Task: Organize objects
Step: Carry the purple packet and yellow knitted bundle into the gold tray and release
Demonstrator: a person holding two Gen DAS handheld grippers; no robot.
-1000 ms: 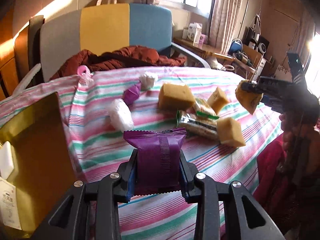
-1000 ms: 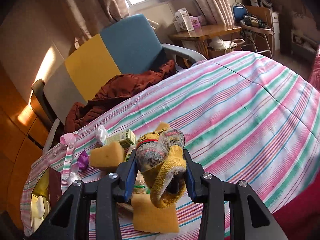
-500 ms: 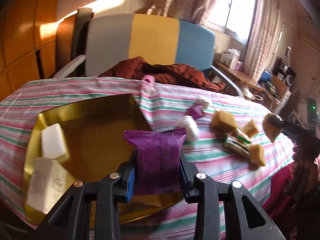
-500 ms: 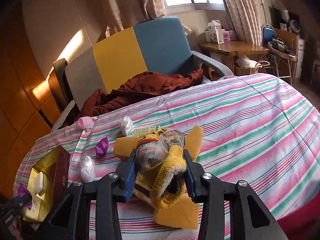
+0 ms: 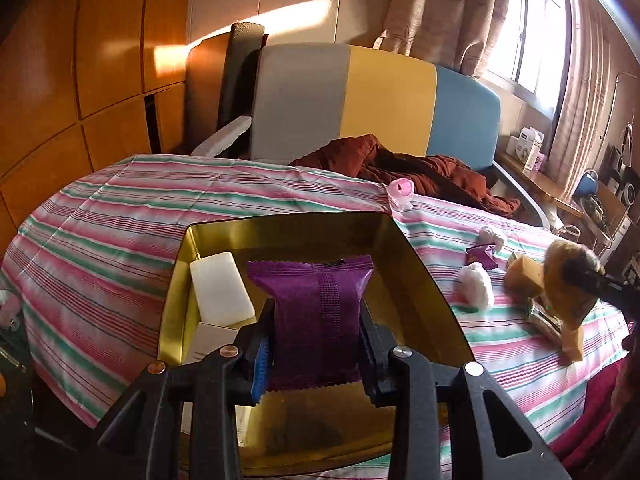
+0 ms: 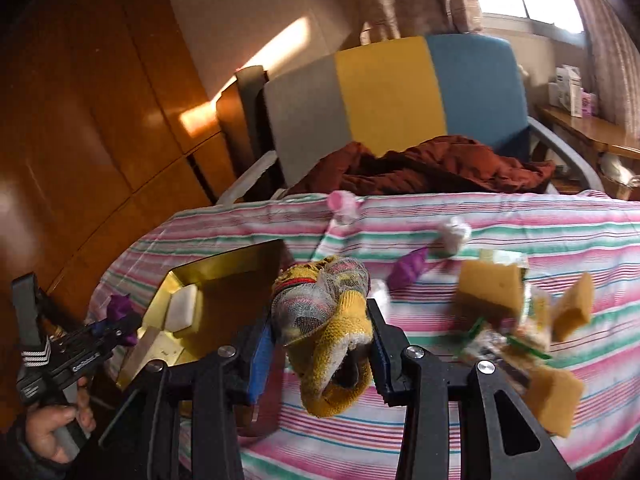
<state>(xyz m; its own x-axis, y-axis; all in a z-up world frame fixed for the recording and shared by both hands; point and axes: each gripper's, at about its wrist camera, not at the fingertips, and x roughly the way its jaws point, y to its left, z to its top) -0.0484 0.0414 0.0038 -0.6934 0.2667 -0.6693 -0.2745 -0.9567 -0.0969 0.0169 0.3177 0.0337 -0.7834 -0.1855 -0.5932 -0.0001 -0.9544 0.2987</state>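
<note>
Fingers of our left gripper (image 5: 316, 346) clamp the purple packet (image 5: 314, 316), now over the gold tray (image 5: 416, 256), no longer over the cloth. Our right gripper (image 6: 320, 344) pinches the glove (image 6: 324, 320); the tray sits at its 9 o'clock. We judge release comes next.

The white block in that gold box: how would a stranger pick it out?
Find the striped tablecloth, then the gold box on it. The white block lies against the box's left wall, plain and unwrapped, unlike the purple packet gripped in the left claw.

Purple packet (image 5: 316, 312) upright above gold tray (image 5: 416, 252)
</note>
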